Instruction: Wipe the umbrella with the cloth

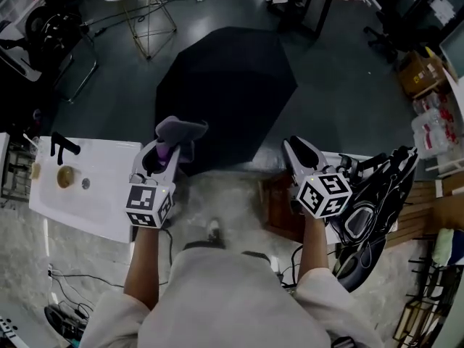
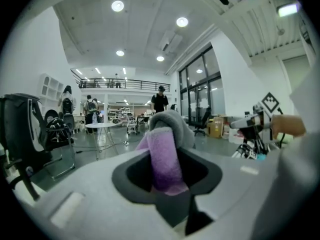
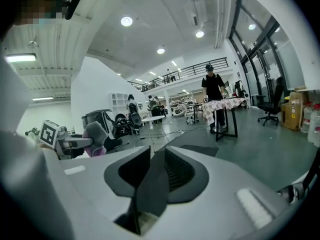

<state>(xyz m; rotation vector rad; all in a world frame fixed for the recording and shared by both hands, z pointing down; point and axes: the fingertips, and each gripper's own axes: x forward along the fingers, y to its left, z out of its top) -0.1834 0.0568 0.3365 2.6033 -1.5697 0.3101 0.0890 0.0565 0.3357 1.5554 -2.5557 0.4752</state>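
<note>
Head view: the umbrella (image 1: 225,85), an open black canopy of smooth fabric with an angular, faceted outline, lies on the dark floor ahead of both grippers, its near edge just beyond their tips. The left gripper (image 1: 168,149) is clamped on the cloth (image 1: 180,130), a soft folded cloth, grey outside and purple inside, which stands up above the jaws; the right gripper (image 1: 301,149) is level with it and well apart to its right. A white table (image 1: 94,187) lies just left of the left gripper. Left gripper view: only here does the cloth's fuzzy purple nap (image 2: 165,154) show, pinched upright between the matte grey jaws. Right gripper view: the ribbed jaw pads stand narrowly apart with nothing between them; a dark sliver of the umbrella (image 3: 200,149) lies on the floor beyond them, and the cloth (image 3: 95,136) shows far left.
</note>
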